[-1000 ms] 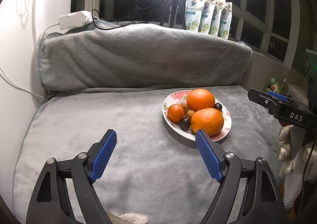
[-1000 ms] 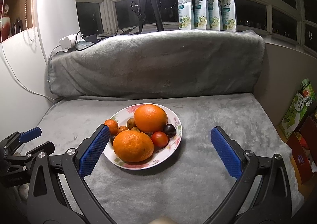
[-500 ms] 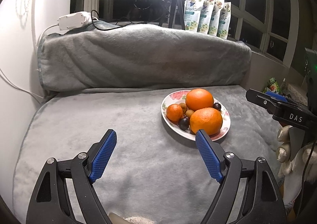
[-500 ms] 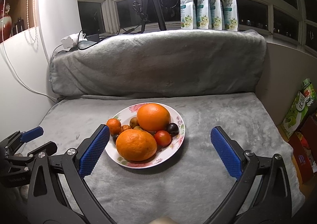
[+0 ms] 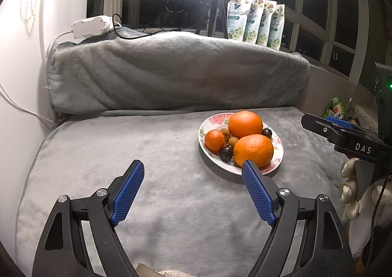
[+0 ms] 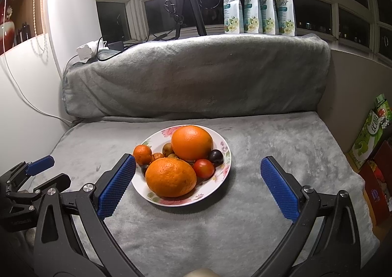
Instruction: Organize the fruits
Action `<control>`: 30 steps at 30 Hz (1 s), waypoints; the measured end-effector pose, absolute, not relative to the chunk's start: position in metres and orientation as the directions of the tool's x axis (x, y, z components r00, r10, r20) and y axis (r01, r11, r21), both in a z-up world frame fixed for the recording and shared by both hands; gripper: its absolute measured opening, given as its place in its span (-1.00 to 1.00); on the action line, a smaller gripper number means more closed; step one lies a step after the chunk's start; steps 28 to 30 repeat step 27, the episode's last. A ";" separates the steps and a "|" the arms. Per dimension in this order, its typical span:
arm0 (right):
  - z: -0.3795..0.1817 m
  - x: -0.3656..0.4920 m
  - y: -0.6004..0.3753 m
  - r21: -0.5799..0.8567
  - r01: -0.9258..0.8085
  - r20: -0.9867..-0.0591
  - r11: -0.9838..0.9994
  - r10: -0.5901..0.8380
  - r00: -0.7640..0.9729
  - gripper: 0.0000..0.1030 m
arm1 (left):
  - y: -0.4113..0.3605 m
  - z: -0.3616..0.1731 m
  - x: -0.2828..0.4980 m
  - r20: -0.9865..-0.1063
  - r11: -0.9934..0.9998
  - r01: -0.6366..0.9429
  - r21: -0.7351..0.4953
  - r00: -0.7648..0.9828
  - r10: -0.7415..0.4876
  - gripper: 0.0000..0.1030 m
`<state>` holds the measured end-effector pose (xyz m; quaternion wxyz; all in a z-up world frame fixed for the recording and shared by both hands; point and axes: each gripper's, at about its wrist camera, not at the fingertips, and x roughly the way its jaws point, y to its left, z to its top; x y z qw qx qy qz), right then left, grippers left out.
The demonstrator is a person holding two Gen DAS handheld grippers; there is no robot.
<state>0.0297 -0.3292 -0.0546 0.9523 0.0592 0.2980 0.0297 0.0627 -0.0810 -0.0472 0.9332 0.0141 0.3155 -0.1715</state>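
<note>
A flowered white plate sits on the grey blanket and holds two large oranges, a small mandarin, a red tomato, dark plums and small brown fruits. My right gripper hovers just in front of the plate, open, with the near orange in line between its blue pads but untouched. My left gripper is open over bare blanket, the plate lying ahead to its right. Each gripper shows at the edge of the other's view.
A blanket-covered bolster backs the surface. Behind it stand a lamp tripod, several pouches and a power strip with cables. Cartons line the right side. A gloved hand holds the right gripper.
</note>
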 end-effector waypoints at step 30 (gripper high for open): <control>-0.059 0.026 -0.328 0.139 -0.026 -0.574 0.990 0.103 0.813 1.00 | -0.085 -0.043 0.056 -0.569 0.939 0.339 -0.057 0.762 -0.310 0.59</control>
